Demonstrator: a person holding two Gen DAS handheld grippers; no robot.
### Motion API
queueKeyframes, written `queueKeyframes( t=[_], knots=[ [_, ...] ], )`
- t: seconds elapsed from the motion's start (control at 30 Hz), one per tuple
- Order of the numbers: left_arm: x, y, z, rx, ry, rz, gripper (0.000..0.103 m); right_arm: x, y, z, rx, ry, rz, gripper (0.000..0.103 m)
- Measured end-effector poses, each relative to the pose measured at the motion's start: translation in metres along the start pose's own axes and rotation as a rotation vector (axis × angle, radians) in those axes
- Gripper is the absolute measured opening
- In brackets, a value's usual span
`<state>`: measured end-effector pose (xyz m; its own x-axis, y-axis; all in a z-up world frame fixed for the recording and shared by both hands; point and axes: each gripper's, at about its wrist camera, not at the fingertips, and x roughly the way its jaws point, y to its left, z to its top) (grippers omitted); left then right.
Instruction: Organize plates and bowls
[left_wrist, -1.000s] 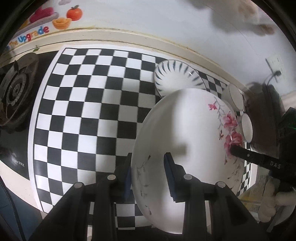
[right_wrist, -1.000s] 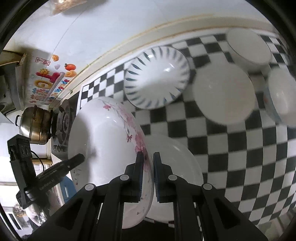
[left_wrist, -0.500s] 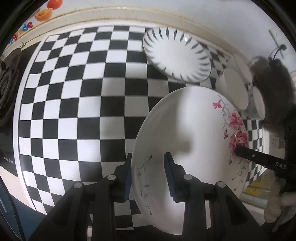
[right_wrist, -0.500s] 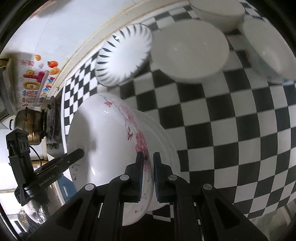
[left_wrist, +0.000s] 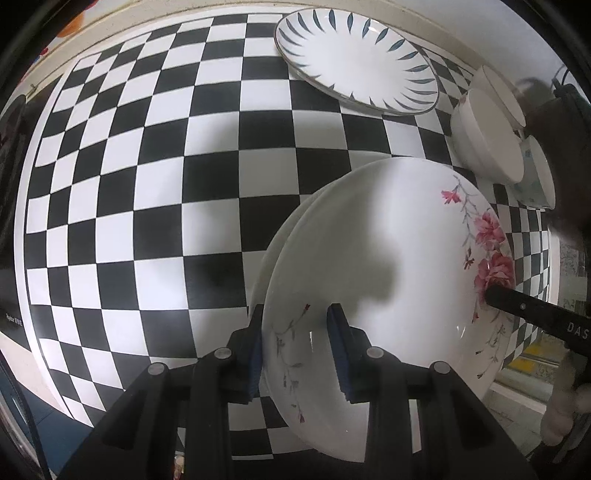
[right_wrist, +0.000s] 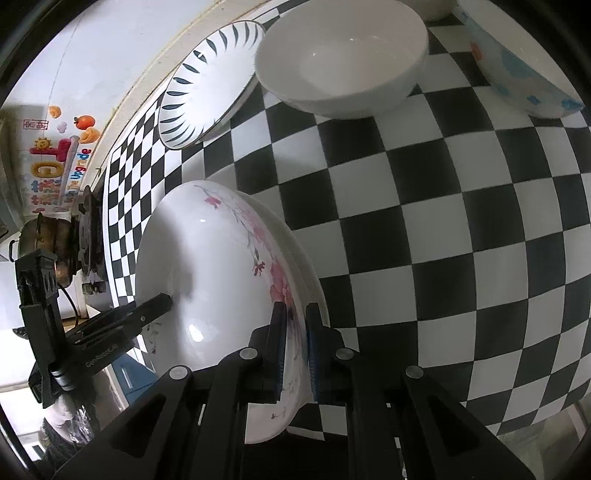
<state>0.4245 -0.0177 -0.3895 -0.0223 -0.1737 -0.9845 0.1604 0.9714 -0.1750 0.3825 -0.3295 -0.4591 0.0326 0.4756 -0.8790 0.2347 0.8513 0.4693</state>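
Floral plate (left_wrist: 388, 266) gripped at opposite rims for level lowering; left gripper (left_wrist: 295, 347), right gripper (right_wrist: 295, 347) both clamped on it; over plain plate (left_wrist: 273, 254) near counter (left_wrist: 155, 206) front edge, likely stacking.

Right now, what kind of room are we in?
Most likely a home kitchen. A gas stove burner with a metal pot sits at one end of the checkered counter, and the flowered plate, a white bowl and a leaf-pattern plate are out.
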Motion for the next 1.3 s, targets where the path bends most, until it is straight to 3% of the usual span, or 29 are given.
queueKeyframes(
  t=[0.13,0.5,0.83,1.3],
  knots=[
    [0.004,-0.004,0.0,0.004,0.016,0.02,0.03,0.002,0.006,-0.002,-0.049,-0.005,-0.061,0.012],
    [0.014,-0.017,0.01,0.015,0.117,0.078,0.03,0.003,0.006,-0.004,-0.062,0.001,-0.097,0.012],
    [0.005,-0.021,0.014,0.04,0.088,0.16,0.03,0.008,0.005,-0.006,-0.072,0.016,-0.102,0.012],
    [-0.009,-0.003,-0.001,-0.046,0.082,0.085,0.03,0.008,0.031,-0.006,-0.156,0.039,-0.218,0.014]
  ],
)
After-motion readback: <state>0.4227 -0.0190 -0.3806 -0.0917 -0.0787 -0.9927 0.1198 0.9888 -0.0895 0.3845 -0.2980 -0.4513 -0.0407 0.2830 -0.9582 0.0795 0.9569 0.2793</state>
